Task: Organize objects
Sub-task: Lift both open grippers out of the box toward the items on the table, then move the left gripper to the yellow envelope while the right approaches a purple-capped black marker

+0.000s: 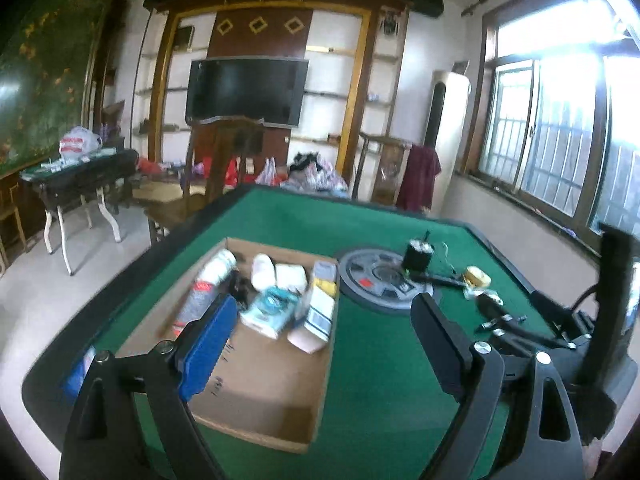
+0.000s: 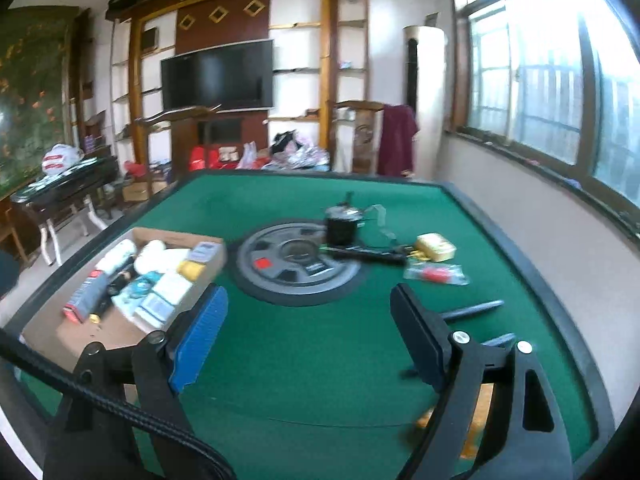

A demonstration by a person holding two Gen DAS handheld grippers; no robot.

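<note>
An open cardboard box [image 1: 260, 380] lies on the left of the green table [image 1: 380, 360]. Packed into its far half are a spray can [image 1: 208, 284], a white bottle [image 1: 262, 270], a teal packet [image 1: 272, 308] and small cartons [image 1: 318, 312]. My left gripper [image 1: 326, 308] hovers open over the box's near right side, nothing between its fingers. My right gripper [image 2: 309, 296] is open and empty above the table's middle. Loose on the right lie a black motor [image 2: 340, 224], a yellow box [image 2: 436, 246], a red item in a clear bag [image 2: 436, 272] and a dark pen [image 2: 472, 310].
A round grey hub [image 2: 296, 264] sits in the table's centre, with a black bar [image 2: 368, 254] lying across its right edge. The table has a raised dark rim [image 2: 532, 264]. Wooden chairs [image 1: 224, 168] stand beyond the far edge, and a wall with windows runs along the right.
</note>
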